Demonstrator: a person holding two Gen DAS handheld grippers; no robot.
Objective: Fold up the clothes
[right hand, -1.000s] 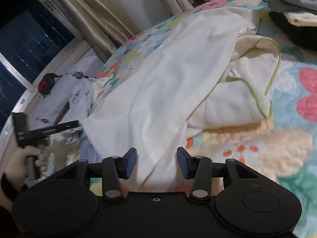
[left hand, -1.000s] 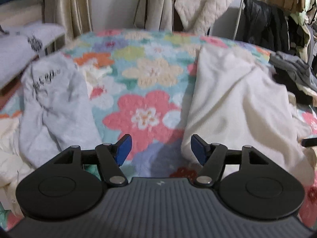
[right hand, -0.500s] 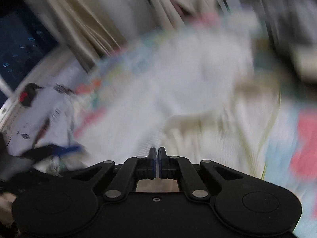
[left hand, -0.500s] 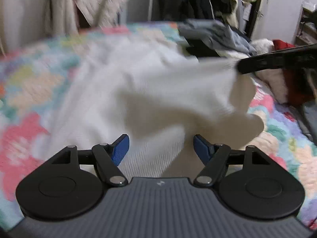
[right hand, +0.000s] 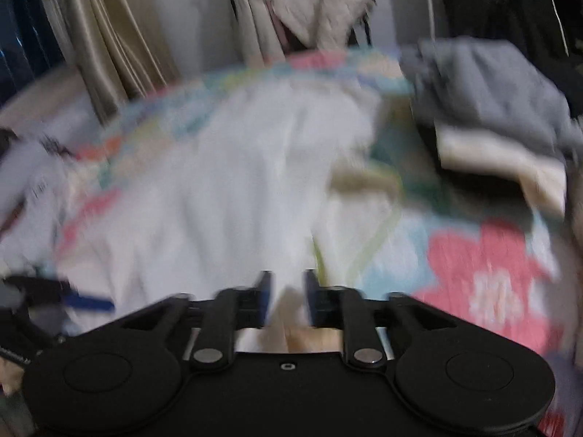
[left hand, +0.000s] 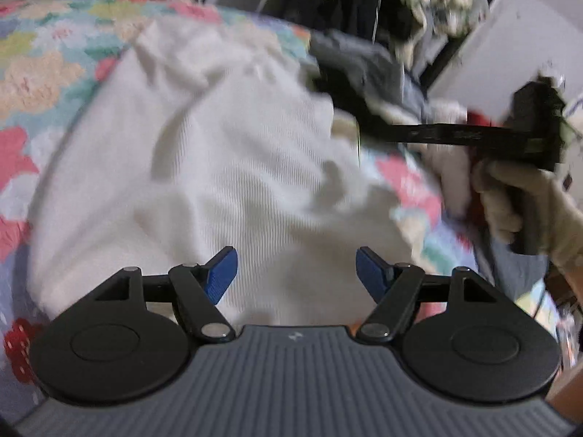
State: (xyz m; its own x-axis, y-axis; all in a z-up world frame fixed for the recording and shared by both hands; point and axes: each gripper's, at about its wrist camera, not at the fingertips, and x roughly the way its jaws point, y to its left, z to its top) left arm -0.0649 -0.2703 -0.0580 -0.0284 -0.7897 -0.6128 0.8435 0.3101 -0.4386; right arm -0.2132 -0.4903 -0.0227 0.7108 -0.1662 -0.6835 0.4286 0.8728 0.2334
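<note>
A white ribbed garment [left hand: 226,167] lies spread on the floral bedspread [left hand: 40,73]. My left gripper [left hand: 296,273] hovers over the garment's near part, open, with nothing between its blue pads. My right gripper [right hand: 288,298] has its jaws opening, a narrow gap between them. White cloth [right hand: 237,182] lies below the gap; the view is blurred and neither pad seems to press on it. In the left wrist view a gloved hand [left hand: 510,200] holds the right gripper [left hand: 362,132] over the garment's right edge. A cream garment with green trim [right hand: 364,225] pokes out beside the white one.
A pile of grey and dark clothes [right hand: 484,109] sits at the bed's far right. Coats [right hand: 320,3] hang behind the bed and a beige curtain [right hand: 109,36] hangs at the left. A pale printed garment [right hand: 32,182] lies at the left edge.
The left gripper swung right, from over the flowered spread to over the white garment. The right gripper shut half a second ago, and its jaws have since parted while it rose.
</note>
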